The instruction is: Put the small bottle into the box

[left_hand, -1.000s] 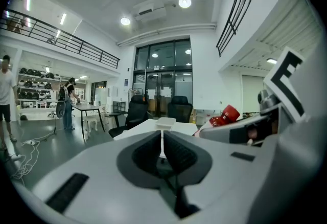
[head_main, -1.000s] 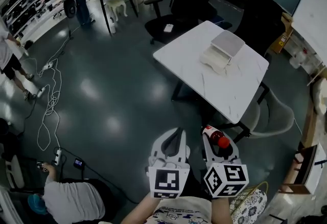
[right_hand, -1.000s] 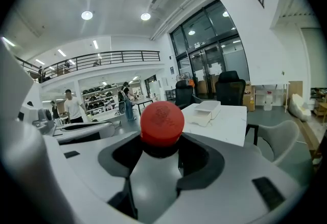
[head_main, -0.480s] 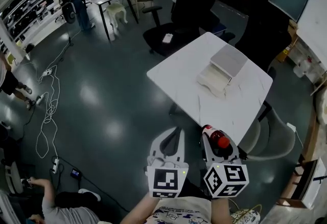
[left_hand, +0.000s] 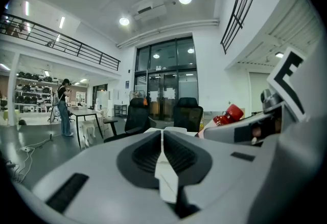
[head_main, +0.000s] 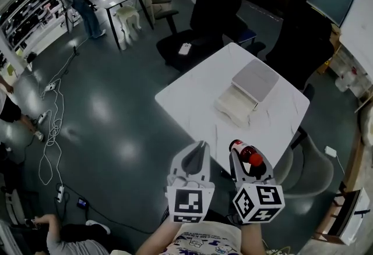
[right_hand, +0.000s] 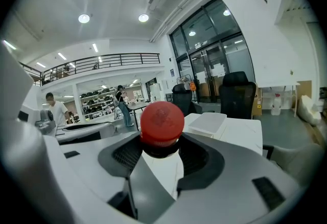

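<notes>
My right gripper [head_main: 247, 158] is shut on a small bottle with a red cap [head_main: 254, 159], whose cap [right_hand: 162, 123] fills the middle of the right gripper view. My left gripper [head_main: 197, 155] is shut with nothing in it, its jaws pressed together [left_hand: 162, 152]. Both are held low, in front of the near edge of the white table [head_main: 192, 96]. On the table stands the open white box [head_main: 235, 105] with its lid [head_main: 255, 81] tilted back behind it. The box [right_hand: 207, 122] also shows past the cap.
Black office chairs [head_main: 201, 15] stand beyond the table, a grey chair [head_main: 306, 158] at its right. Cables [head_main: 52, 126] lie on the dark floor at left. A person [head_main: 81, 3] stands by a far table, another person [head_main: 64, 239] sits low at left.
The table and box have come nearer and lower in the head view as I move toward them. Both grippers keep their place and grip.
</notes>
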